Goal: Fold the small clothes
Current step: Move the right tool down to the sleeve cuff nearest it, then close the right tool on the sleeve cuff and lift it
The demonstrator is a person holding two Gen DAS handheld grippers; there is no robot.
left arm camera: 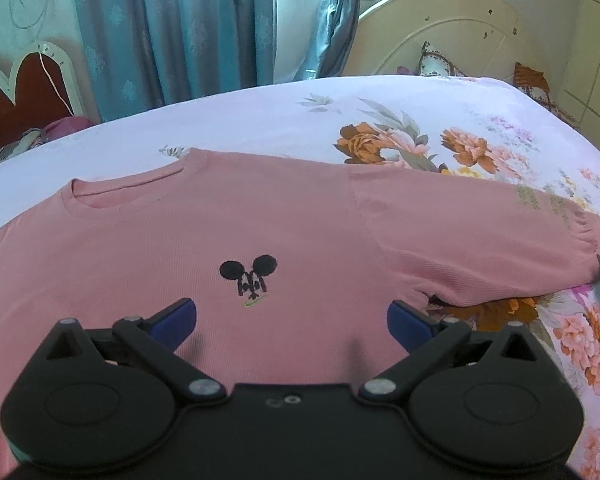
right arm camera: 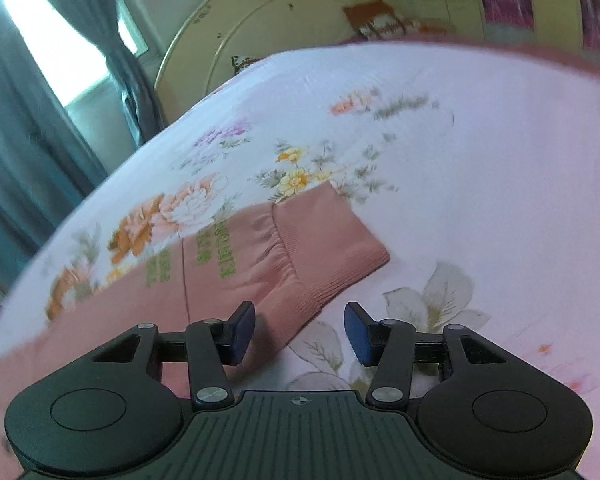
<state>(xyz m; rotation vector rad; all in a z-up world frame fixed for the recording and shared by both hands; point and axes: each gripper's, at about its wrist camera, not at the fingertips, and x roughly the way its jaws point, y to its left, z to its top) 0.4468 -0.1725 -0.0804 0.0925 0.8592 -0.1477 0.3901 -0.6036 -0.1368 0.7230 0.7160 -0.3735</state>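
Sweatshirt (left arm camera: 284, 232), soft, light and limp, is lying flat on bed (left arm camera: 260, 120); both claws (left arm camera: 291, 322) (right arm camera: 300, 334) are hanging open, right nearing cuff (right arm camera: 324, 248) at twelve o'clock, likeliest hold.

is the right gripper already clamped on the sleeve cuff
No, the right gripper is open, its jaws apart just short of the sleeve cuff.
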